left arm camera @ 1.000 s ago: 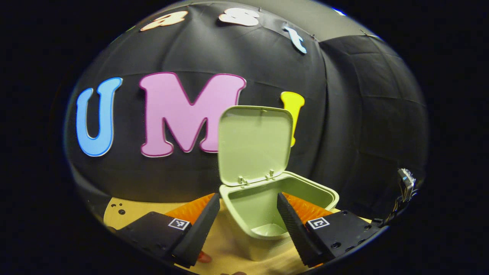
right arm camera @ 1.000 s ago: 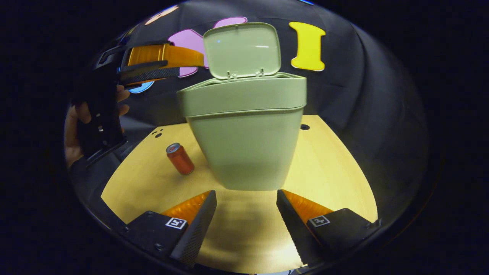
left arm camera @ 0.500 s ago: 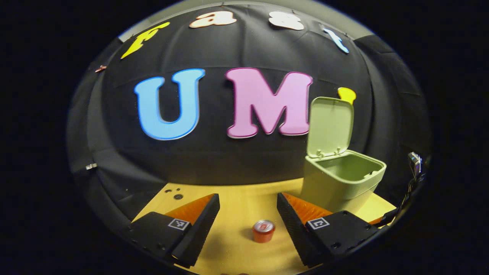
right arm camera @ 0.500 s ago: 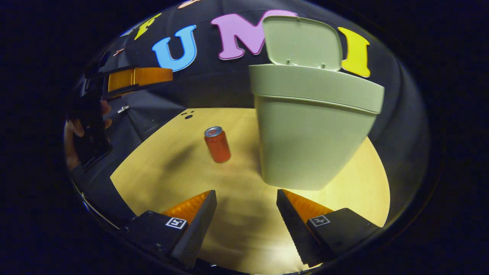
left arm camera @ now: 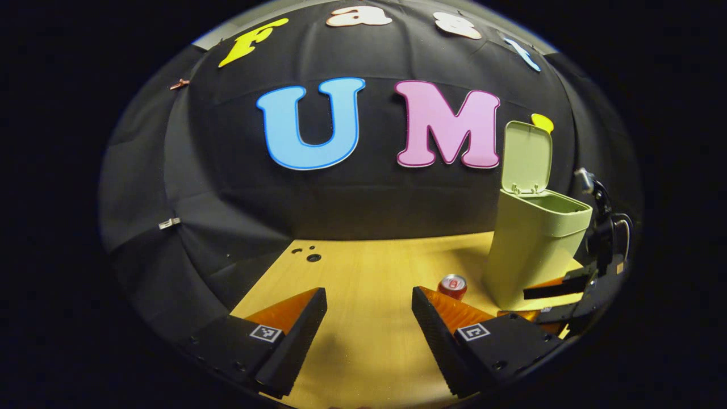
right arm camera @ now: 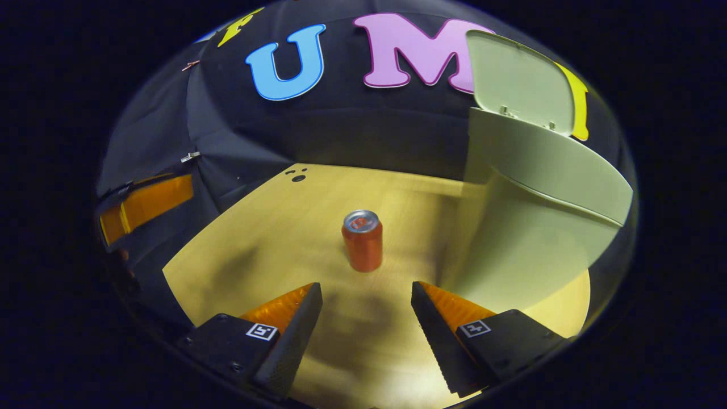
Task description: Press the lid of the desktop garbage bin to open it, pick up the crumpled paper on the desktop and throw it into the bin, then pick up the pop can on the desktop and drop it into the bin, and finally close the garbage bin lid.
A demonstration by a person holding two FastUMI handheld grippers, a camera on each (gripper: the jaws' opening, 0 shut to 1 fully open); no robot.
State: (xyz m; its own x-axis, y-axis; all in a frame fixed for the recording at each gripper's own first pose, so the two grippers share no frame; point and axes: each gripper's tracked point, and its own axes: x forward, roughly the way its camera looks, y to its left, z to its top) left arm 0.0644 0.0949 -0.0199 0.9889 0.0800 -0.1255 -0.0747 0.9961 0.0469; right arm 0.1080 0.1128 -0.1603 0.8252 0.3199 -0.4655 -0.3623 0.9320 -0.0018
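Pop can [right arm camera: 362, 247] stands upright just ahead of the right gripper [right arm camera: 366, 324] — jaws spread, empty.

Your left gripper view sits low over the desktop [left arm camera: 363, 267], facing the back wall, with the bin [left arm camera: 534, 250] far to its right. Your right gripper view looks slightly downward from nearer, with the pop can [right arm camera: 362, 241] ahead and the bin looming, somewhat blurred, at right. Both views share can, bin, open lid [right arm camera: 519, 79] and the desktop's far edge.
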